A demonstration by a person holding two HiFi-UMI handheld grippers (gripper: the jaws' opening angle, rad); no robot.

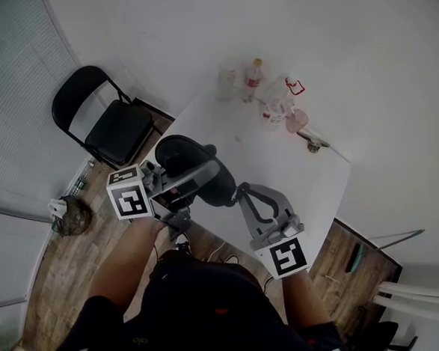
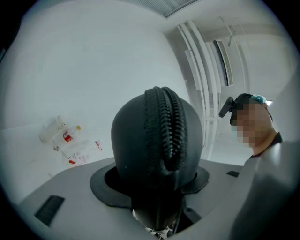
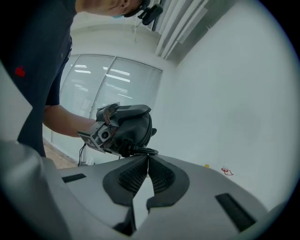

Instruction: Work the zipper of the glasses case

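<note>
The black glasses case (image 1: 178, 151) hangs in the air above the white table's near edge, with my left gripper (image 1: 185, 180) shut on it. In the left gripper view the case (image 2: 136, 140) stands upright between the jaws, its zipper (image 2: 164, 126) running down the middle. My right gripper (image 1: 239, 190) reaches the case's right end from the right. In the right gripper view its jaws (image 3: 147, 158) are pressed together at the tips on the thin black zipper pull (image 3: 145, 151), which sticks out from the case (image 3: 133, 126).
Plastic bottles and cups (image 1: 256, 83) stand at the far end of the white table (image 1: 295, 169). A black folding chair (image 1: 107, 122) stands on the wooden floor to the left, with a dark bag (image 1: 73, 215) near it. Large windows show behind the case in the right gripper view.
</note>
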